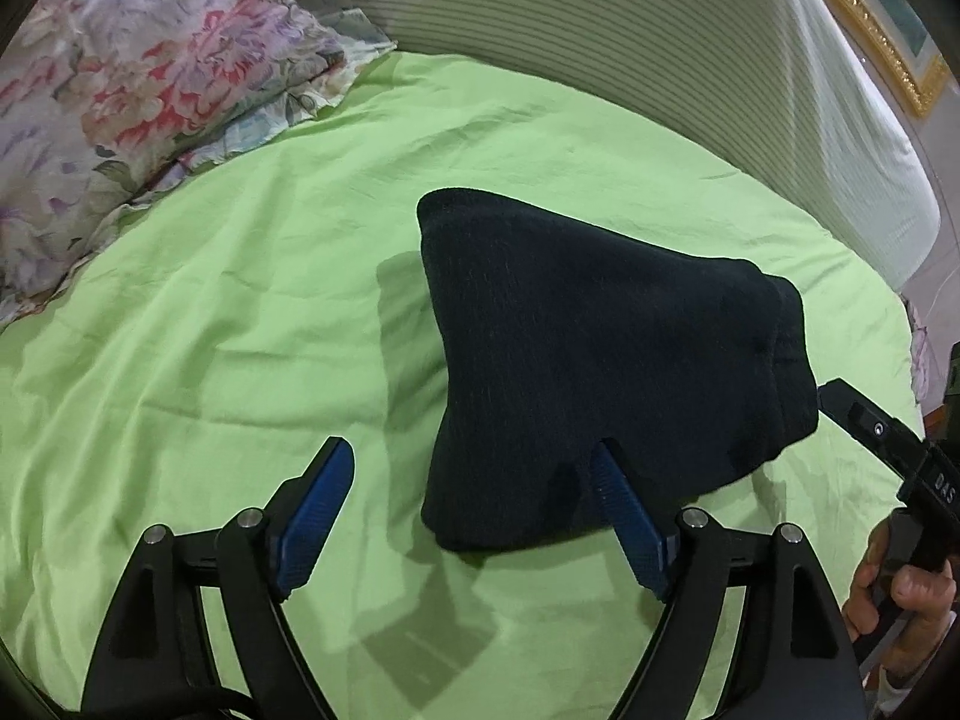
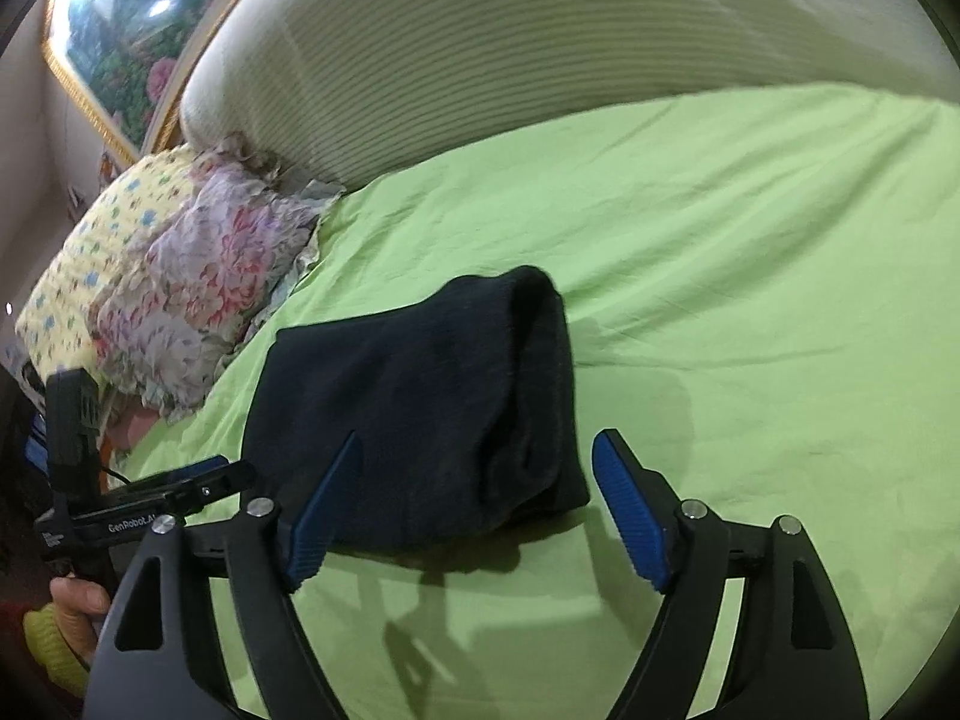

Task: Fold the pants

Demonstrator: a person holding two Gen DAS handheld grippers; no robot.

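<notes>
Folded dark pants (image 1: 600,372) on green sheet (image 1: 240,330). Left gripper (image 1: 468,480), right gripper (image 2: 480,468) both gaping, empty. Yellow pillow (image 2: 90,252) only in right view; painting (image 2: 120,30) cropped.

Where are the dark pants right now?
The folded pants lie on the green sheet mid-bed, just beyond both open grippers, with the floral pillow off to their left in both views.

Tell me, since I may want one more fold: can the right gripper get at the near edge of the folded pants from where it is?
Probably yes. The right gripper is open, and the dark folded pants lie on the green sheet just ahead of its fingers, with nothing lying between. The left gripper sits at the other end.
</notes>
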